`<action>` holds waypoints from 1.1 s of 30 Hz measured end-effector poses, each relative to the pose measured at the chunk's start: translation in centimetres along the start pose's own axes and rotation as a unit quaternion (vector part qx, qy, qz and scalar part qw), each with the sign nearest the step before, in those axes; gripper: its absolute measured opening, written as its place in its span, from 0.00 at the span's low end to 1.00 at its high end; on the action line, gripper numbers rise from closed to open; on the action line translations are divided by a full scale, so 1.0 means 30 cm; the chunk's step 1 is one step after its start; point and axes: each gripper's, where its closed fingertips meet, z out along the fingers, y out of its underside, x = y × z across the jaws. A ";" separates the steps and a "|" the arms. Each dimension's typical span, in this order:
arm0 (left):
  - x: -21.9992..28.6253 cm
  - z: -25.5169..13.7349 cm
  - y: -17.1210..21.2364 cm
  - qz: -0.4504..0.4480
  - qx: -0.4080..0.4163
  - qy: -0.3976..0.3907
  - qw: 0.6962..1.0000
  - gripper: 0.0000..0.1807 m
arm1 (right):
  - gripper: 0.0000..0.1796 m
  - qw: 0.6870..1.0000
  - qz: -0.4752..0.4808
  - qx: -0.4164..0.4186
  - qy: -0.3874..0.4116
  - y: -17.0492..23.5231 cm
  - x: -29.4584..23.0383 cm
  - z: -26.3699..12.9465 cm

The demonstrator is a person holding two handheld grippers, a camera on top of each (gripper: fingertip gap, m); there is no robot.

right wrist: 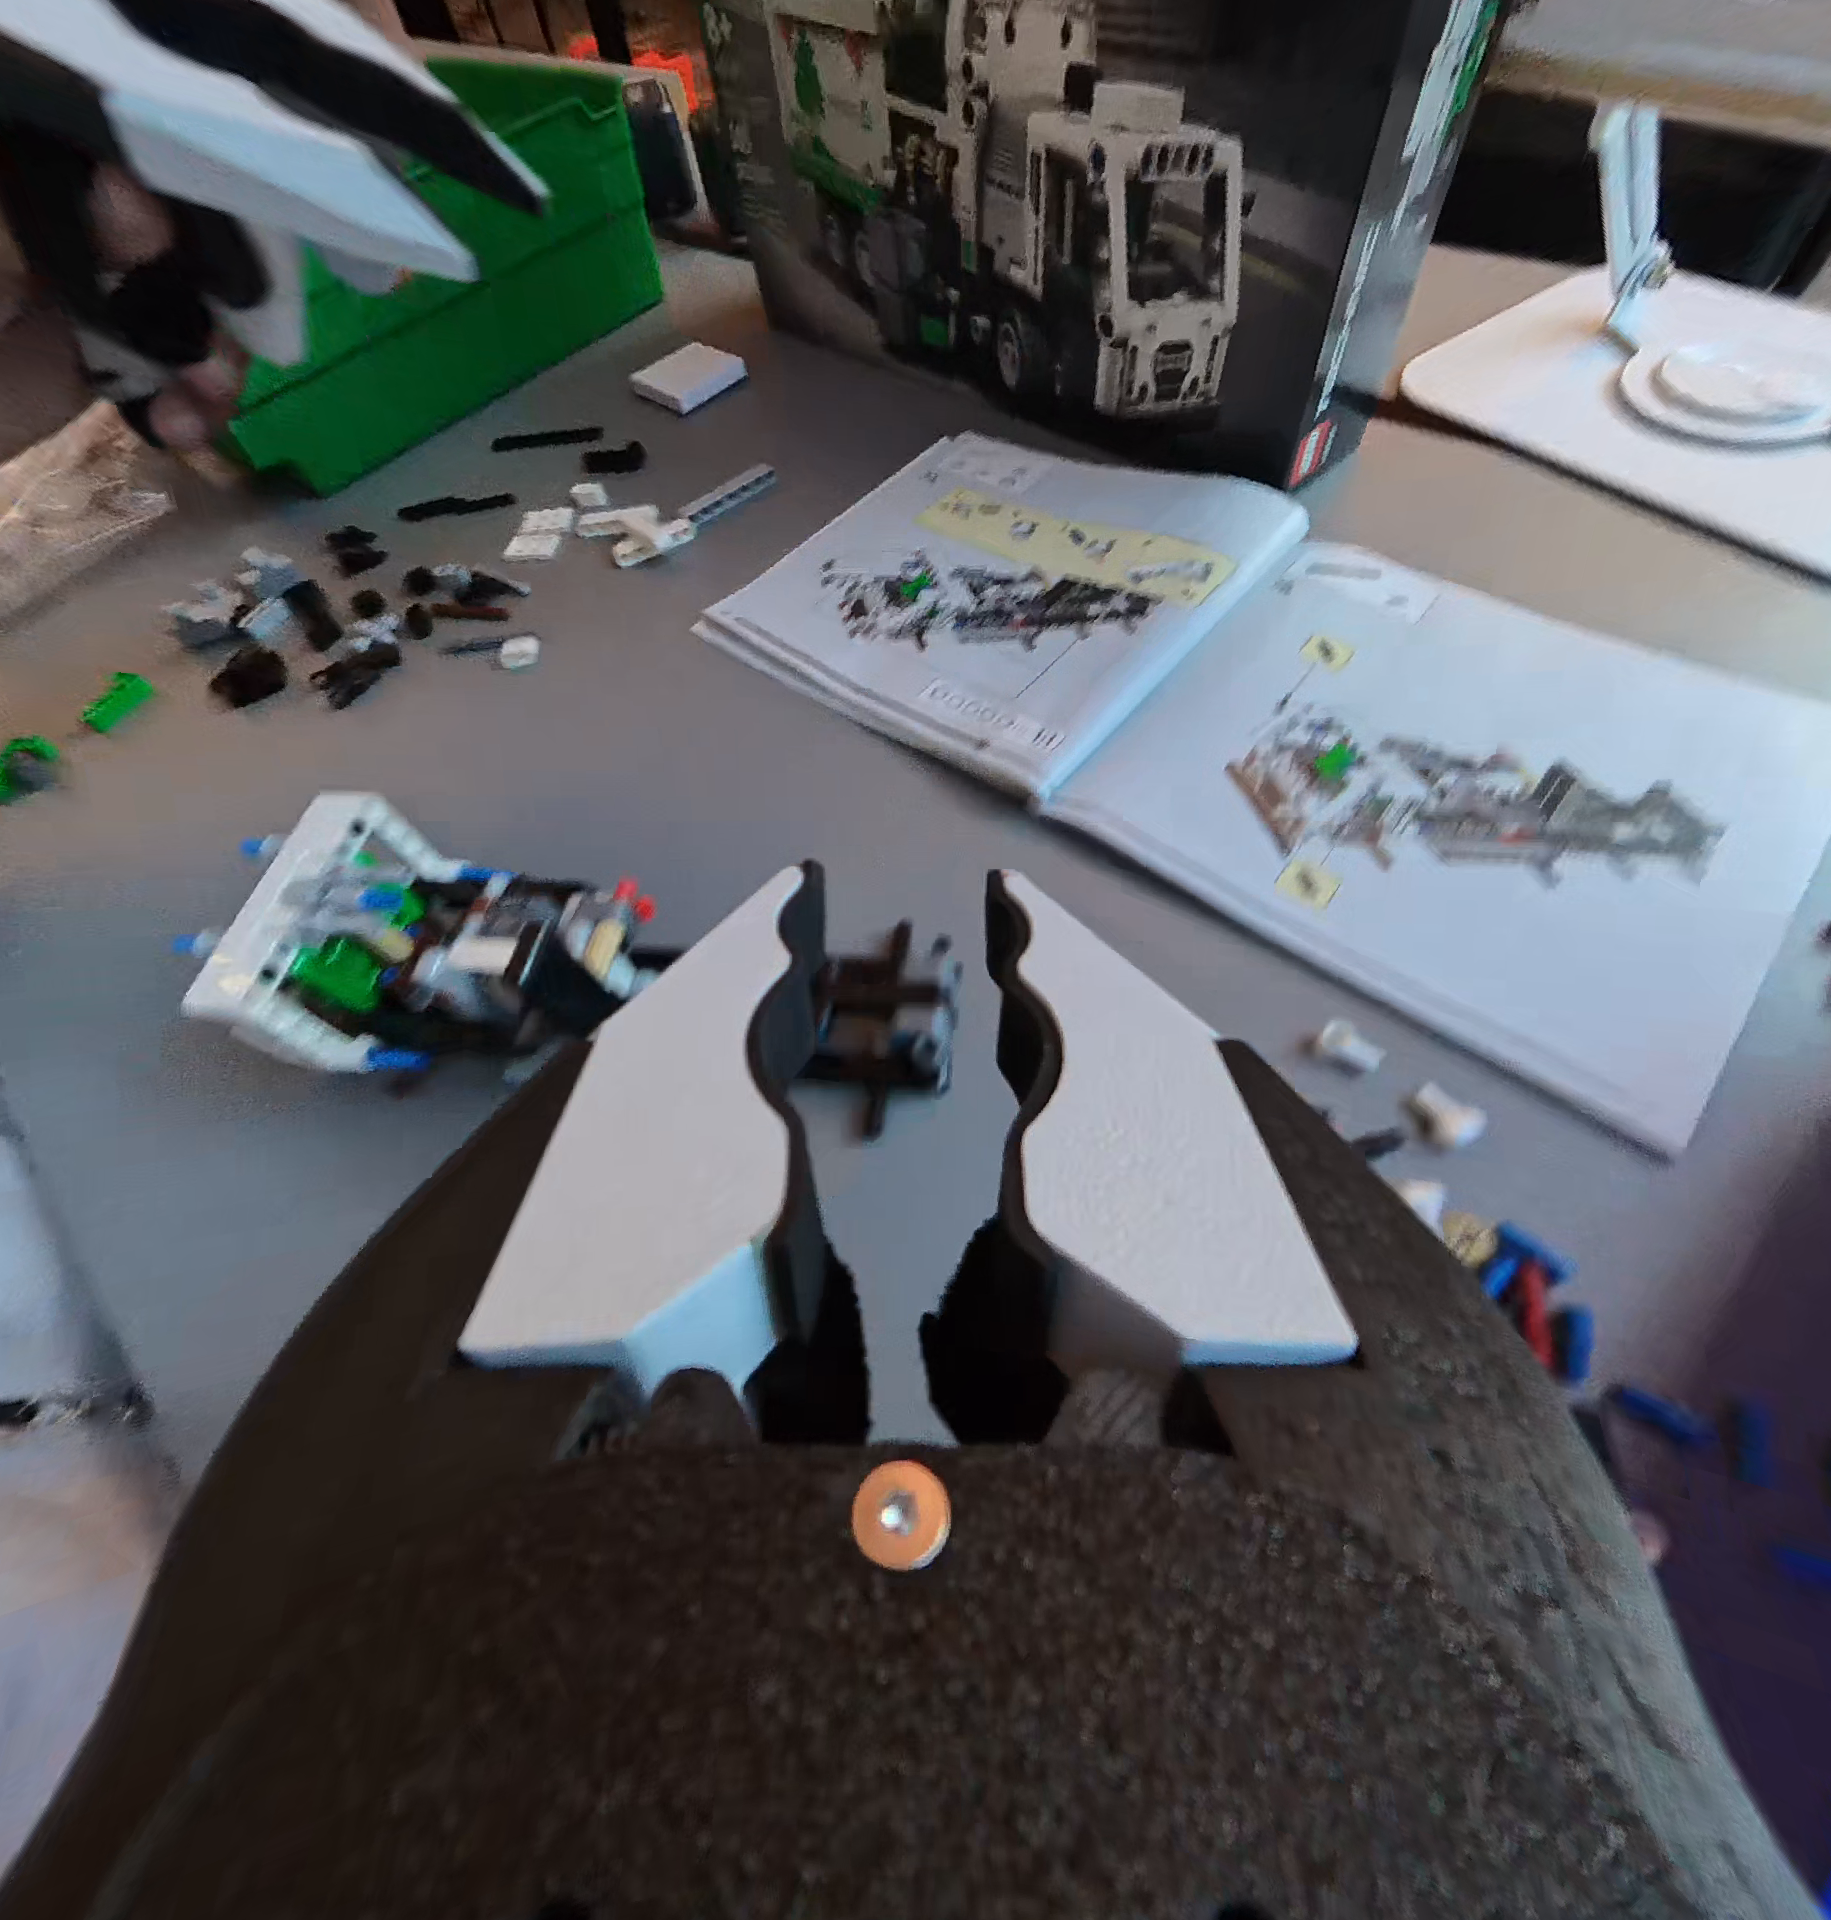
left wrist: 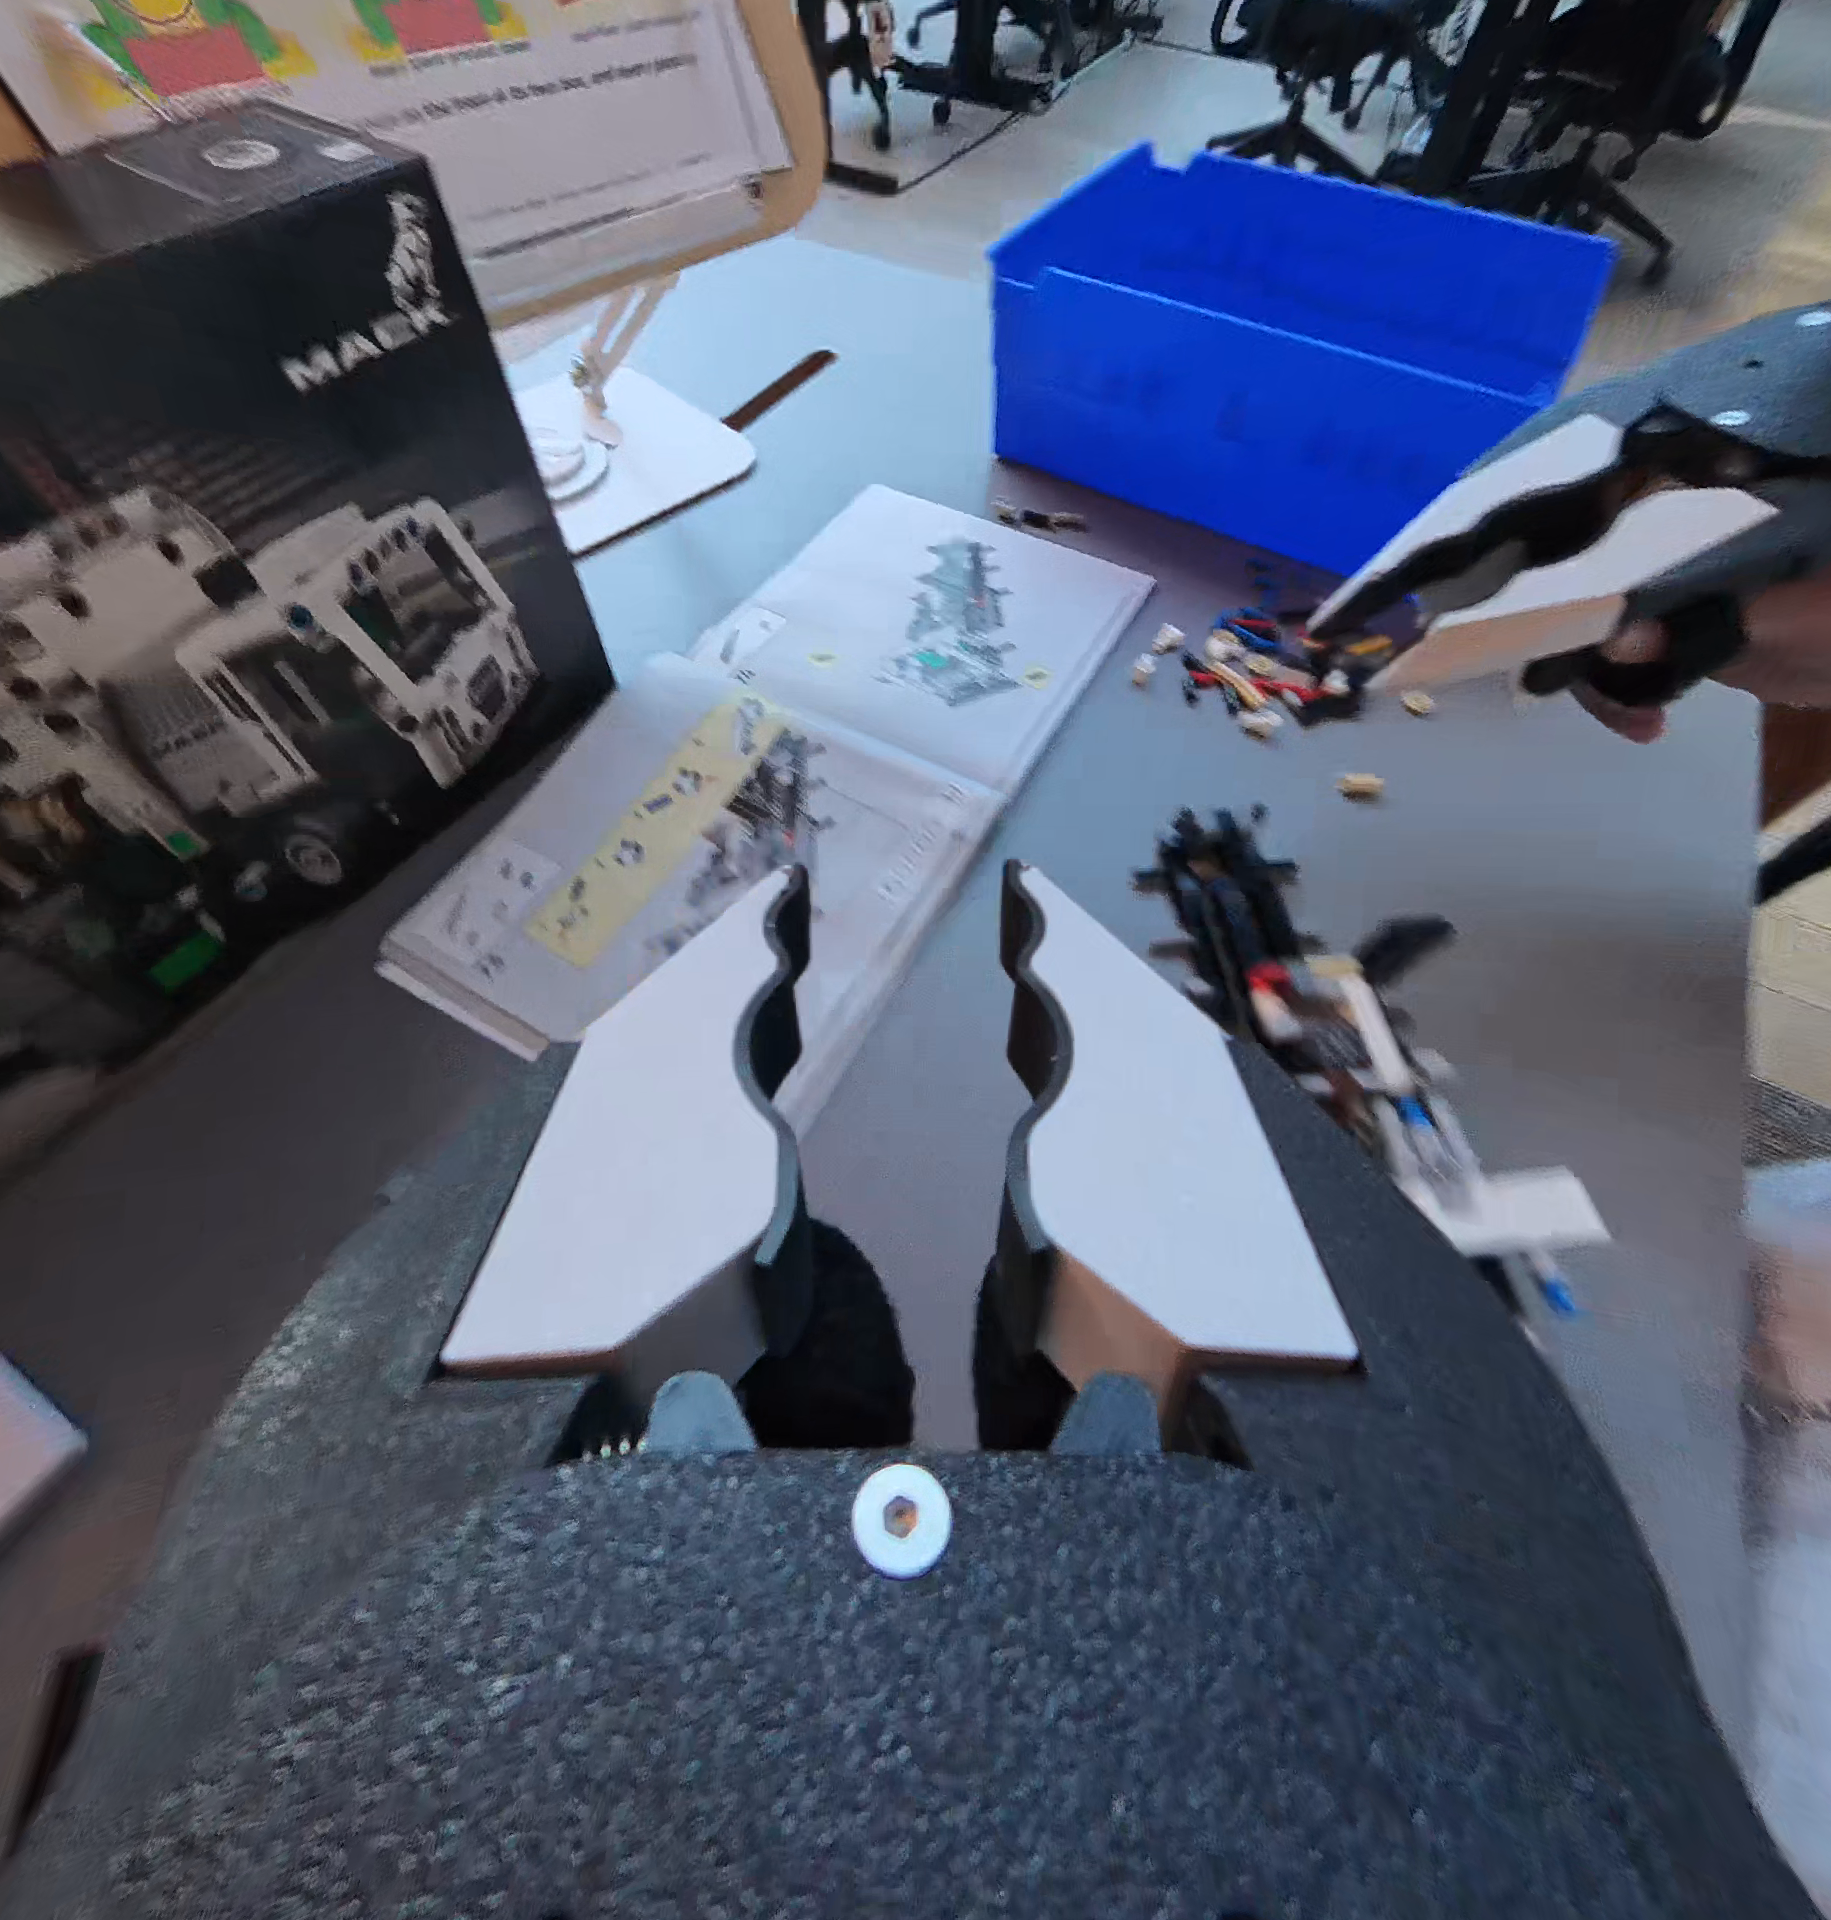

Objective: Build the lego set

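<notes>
My left gripper (left wrist: 906, 883) is open and empty, held above the open instruction booklet (left wrist: 869, 727). My right gripper (right wrist: 900, 883) is open and empty. The black end (right wrist: 890, 1008) of the part-built truck assembly (right wrist: 423, 956) shows between its fingers, lower down on the table. In the left wrist view the assembly (left wrist: 1295, 987) lies right of my left fingers, and the right gripper (left wrist: 1342, 655) hovers over a pile of small loose pieces (left wrist: 1243, 665). The left gripper (right wrist: 500, 239) shows at the top left of the right wrist view.
The black set box (left wrist: 236, 582) stands at the left behind the booklet. A blue bin (left wrist: 1285, 343) stands at the back. A green bin (right wrist: 454, 312) and scattered black, grey and white pieces (right wrist: 371, 613) lie beyond the assembly. A white stand base (right wrist: 1669, 416) is at the far right.
</notes>
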 end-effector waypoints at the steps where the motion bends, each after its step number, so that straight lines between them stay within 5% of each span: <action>1: 0.051 -0.040 0.040 0.000 0.001 0.009 1.000 0.22 | 0.19 1.000 0.007 -0.005 -0.001 0.042 -0.022 -0.015; 6: 0.348 -0.094 0.264 -0.036 -0.059 0.122 0.990 0.47 | 0.40 0.999 0.023 -0.032 -0.035 0.179 -0.137 -0.012; 10: 0.496 -0.025 0.358 -0.054 -0.085 0.116 0.988 0.48 | 0.55 0.996 -0.020 -0.026 -0.078 0.181 -0.225 0.028; 14: 0.498 0.027 0.397 -0.029 -0.098 0.039 0.994 0.43 | 0.36 0.994 -0.087 -0.049 -0.042 0.191 -0.285 0.086; 16: 0.497 0.036 0.395 -0.028 -0.096 0.030 0.995 0.43 | 0.21 0.997 -0.069 -0.030 -0.018 0.177 -0.297 0.110; 21: 0.486 0.042 0.392 -0.026 -0.101 0.026 0.994 0.43 | 0.04 0.999 -0.027 -0.017 0.037 0.164 -0.261 0.136; 33: 0.316 -0.015 0.389 0.012 -0.118 0.043 0.992 0.43 | 0.04 0.996 -0.052 -0.024 0.067 0.082 -0.278 0.282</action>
